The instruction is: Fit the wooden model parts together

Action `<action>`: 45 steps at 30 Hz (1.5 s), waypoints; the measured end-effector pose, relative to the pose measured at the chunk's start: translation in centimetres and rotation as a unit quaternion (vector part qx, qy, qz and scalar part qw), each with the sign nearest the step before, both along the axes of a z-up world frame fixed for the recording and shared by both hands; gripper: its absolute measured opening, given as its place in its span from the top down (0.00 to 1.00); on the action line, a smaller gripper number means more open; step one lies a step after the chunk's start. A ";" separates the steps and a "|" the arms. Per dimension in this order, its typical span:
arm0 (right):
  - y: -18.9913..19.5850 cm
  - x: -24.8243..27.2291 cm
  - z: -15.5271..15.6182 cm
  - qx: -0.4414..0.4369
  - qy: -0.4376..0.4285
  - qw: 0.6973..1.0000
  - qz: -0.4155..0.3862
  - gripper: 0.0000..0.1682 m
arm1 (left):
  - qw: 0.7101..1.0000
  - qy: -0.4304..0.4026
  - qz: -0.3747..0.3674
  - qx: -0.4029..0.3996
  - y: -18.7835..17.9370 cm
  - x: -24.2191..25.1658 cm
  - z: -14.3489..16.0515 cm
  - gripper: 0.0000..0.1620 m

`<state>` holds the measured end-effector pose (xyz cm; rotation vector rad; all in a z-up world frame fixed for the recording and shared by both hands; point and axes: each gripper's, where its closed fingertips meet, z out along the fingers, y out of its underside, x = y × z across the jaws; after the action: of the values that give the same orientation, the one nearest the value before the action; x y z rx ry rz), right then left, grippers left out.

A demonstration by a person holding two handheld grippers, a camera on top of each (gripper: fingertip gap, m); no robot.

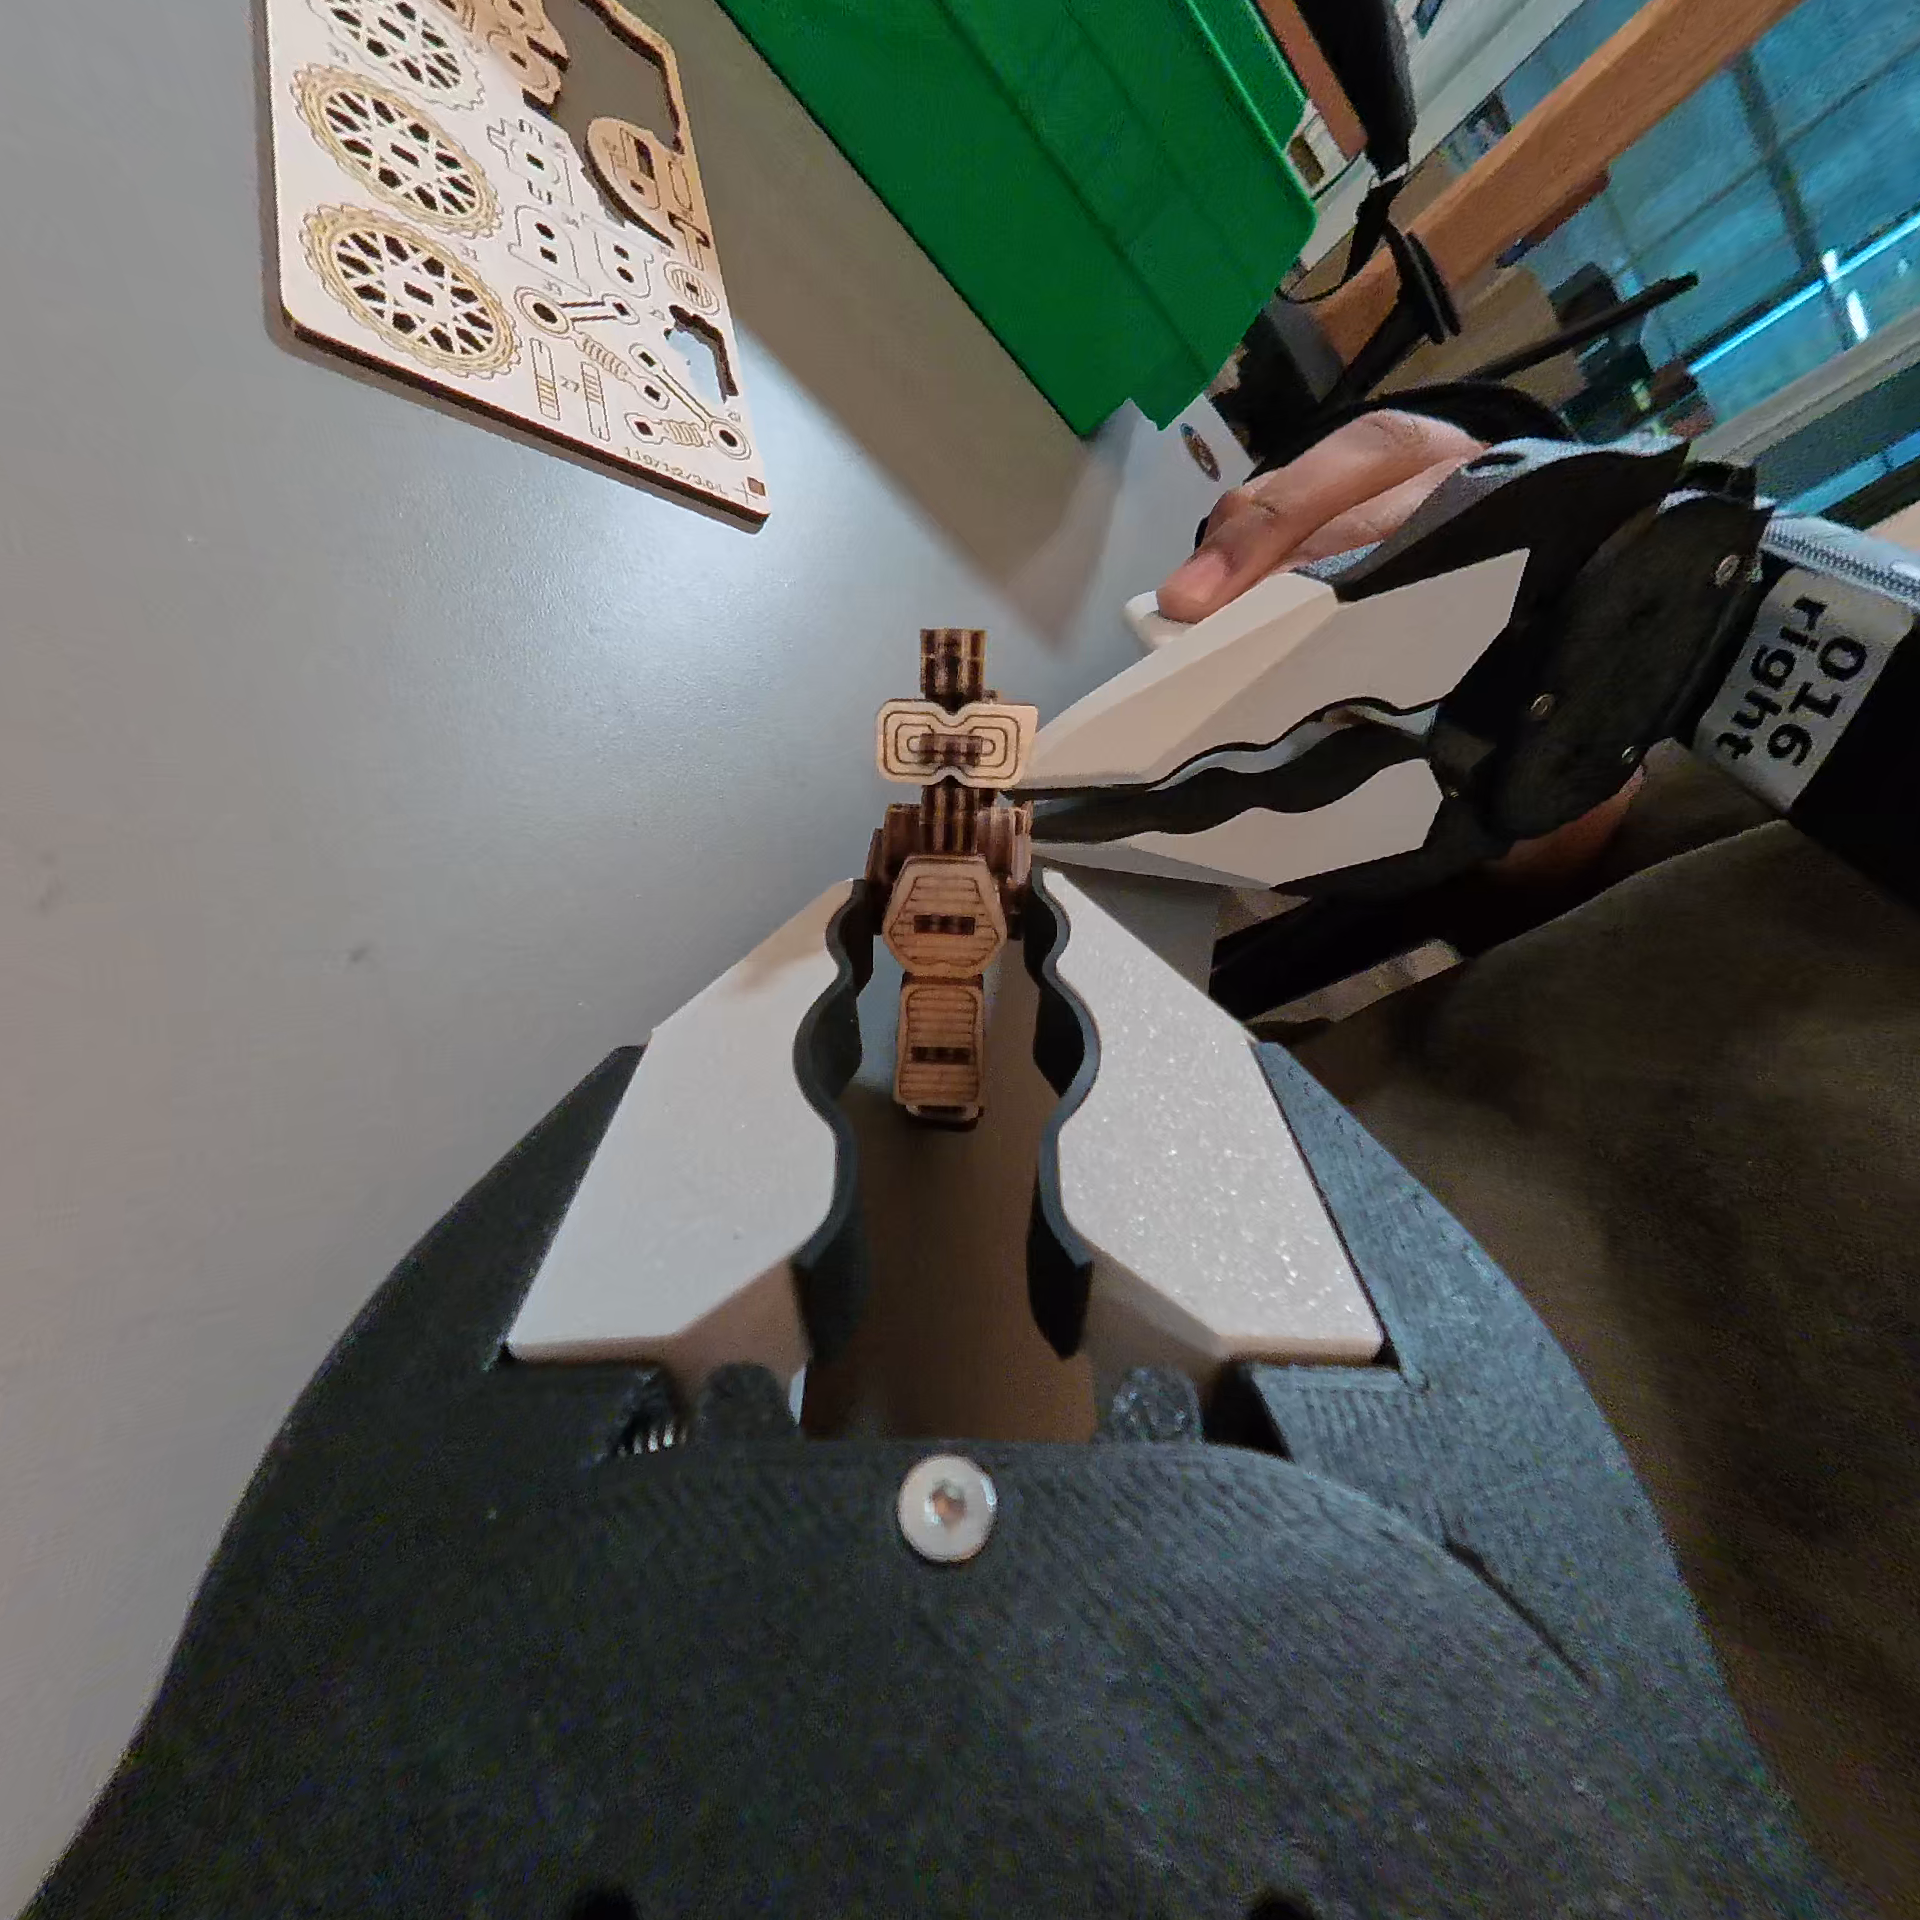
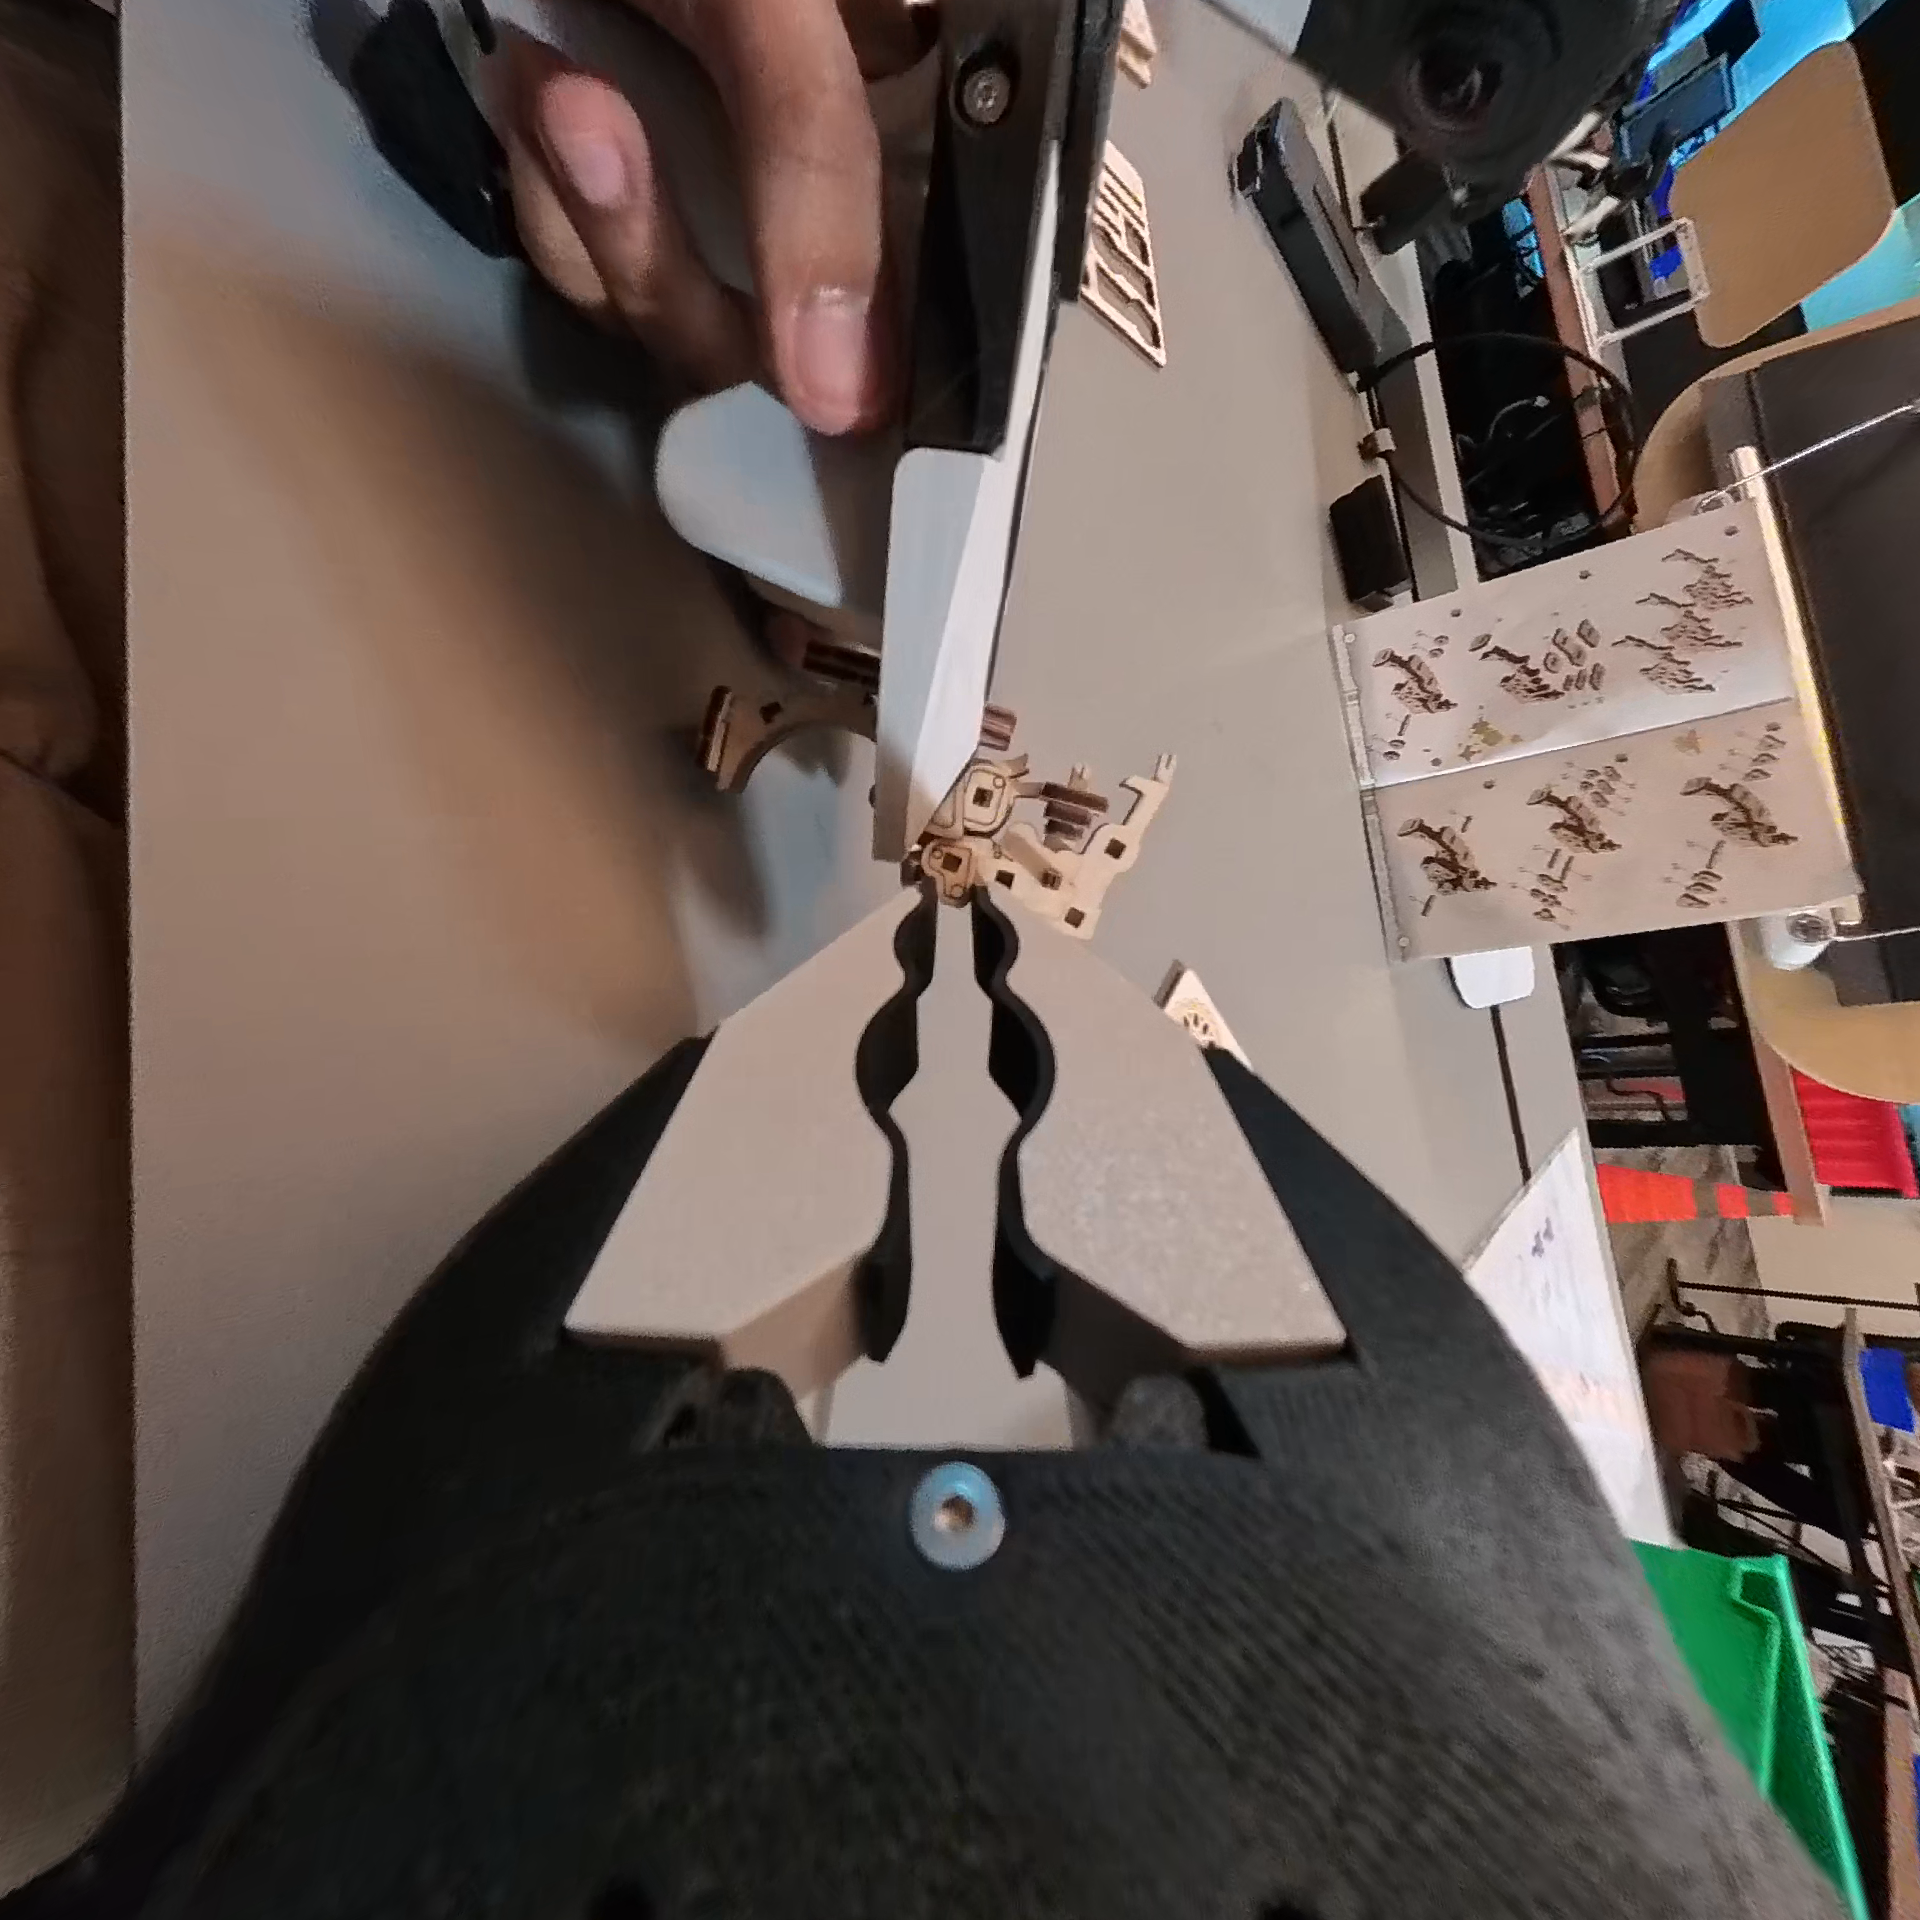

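The left gripper (image 1: pixel 943 914) fingers clamp the wooden model (image 1: pixel 940 894), long axis running forward; the right gripper (image 2: pixel 945 914), nearly closed, pinches its side.

Bench (image 1: pixel 208 727): pale grey, matte top. Flat wooden parts sheet (image 1: pixel 499 260) lies on it, wheel shapes uncut, several cut-outs vacant. Green folder-like object (image 1: pixel 1039 187) rests just beyond sheet, toward far edge. Second cut wooden sheet (image 2: pixel 1127 260) lies flat on bench. Loose curved wooden piece (image 2: pixel 769 717) lies apart, nearer bench's near edge.
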<state>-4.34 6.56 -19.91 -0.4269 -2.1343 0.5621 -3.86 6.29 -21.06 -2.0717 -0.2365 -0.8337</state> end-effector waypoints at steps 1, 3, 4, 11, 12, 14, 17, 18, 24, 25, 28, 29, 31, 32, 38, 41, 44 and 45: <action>0.0 0.0 0.0 -0.006 -0.003 1.000 -0.001 0.97 | 1.000 0.009 -0.001 0.001 0.0 0.0 0.0 0.83; 0.0 0.0 0.1 -0.029 -0.011 0.999 -0.006 0.97 | 1.000 0.030 -0.002 0.003 -0.1 -0.1 0.0 0.83; 0.1 -0.1 0.2 -0.043 -0.014 0.999 -0.011 0.97 | 0.999 0.039 -0.003 0.004 -0.1 -0.1 0.0 0.83; 0.2 -0.2 0.2 -0.044 -0.015 0.999 -0.016 0.97 | 0.999 0.040 -0.004 0.004 -0.1 -0.1 0.0 0.83; 0.2 -0.2 0.1 -0.034 -0.013 0.999 -0.016 0.97 | 0.999 0.039 -0.004 0.003 -0.1 -0.2 -0.1 0.83; 0.3 -0.3 0.1 -0.013 -0.005 1.000 -0.018 0.97 | 0.999 0.039 -0.005 0.003 -0.1 -0.1 -0.1 0.83; 0.3 -0.3 0.1 -0.001 0.000 1.000 -0.020 0.97 | 0.999 0.038 -0.006 0.003 -0.1 -0.1 -0.1 0.83; 0.3 -0.3 0.1 -0.001 0.000 1.000 -0.019 0.97 | 0.999 0.038 -0.008 0.004 -0.1 0.0 0.0 0.82; -0.1 -0.1 0.1 0.016 0.006 1.000 -0.012 0.97 | 0.999 0.050 0.002 0.002 0.0 -0.2 -0.1 0.82; -0.2 -0.1 0.1 0.016 0.007 1.000 -0.012 0.97 | 0.999 0.049 0.004 0.003 0.0 -0.3 -0.1 0.82; -0.2 -0.1 0.0 0.015 0.005 1.000 -0.011 0.97 | 0.999 0.047 0.006 0.003 0.0 -0.4 -0.1 0.82; -0.2 -0.1 0.0 0.016 0.004 1.000 -0.011 0.97 | 0.999 0.047 0.007 0.004 0.0 -0.4 -0.1 0.82; -0.2 -0.1 0.0 0.022 0.007 1.000 -0.011 0.97 | 0.999 0.048 0.008 0.003 0.0 -0.4 -0.1 0.82; -0.2 -0.1 0.0 0.027 0.009 1.000 -0.011 0.97 | 0.999 0.048 0.009 0.002 0.0 -0.4 -0.1 0.82; -0.2 -0.2 0.1 0.025 0.012 1.000 -0.013 0.97 | 0.999 0.036 0.011 0.001 0.0 -0.5 -0.1 0.82; -0.2 -0.4 0.1 0.013 0.013 1.000 -0.018 0.97 | 1.000 0.022 0.015 -0.002 0.1 -0.6 -0.2 0.82; -0.2 -0.5 0.3 -0.021 0.009 0.999 -0.025 0.97 | 1.000 -0.012 0.017 0.000 0.1 -0.6 0.0 0.82; -0.2 -0.5 0.4 -0.037 0.005 0.999 -0.027 0.96 | 1.000 -0.024 0.017 0.001 0.1 -0.6 0.1 0.82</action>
<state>-4.85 6.41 -19.52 -0.5201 -2.0915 0.6132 -4.41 6.39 -21.01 -2.0425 -0.2964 -0.8631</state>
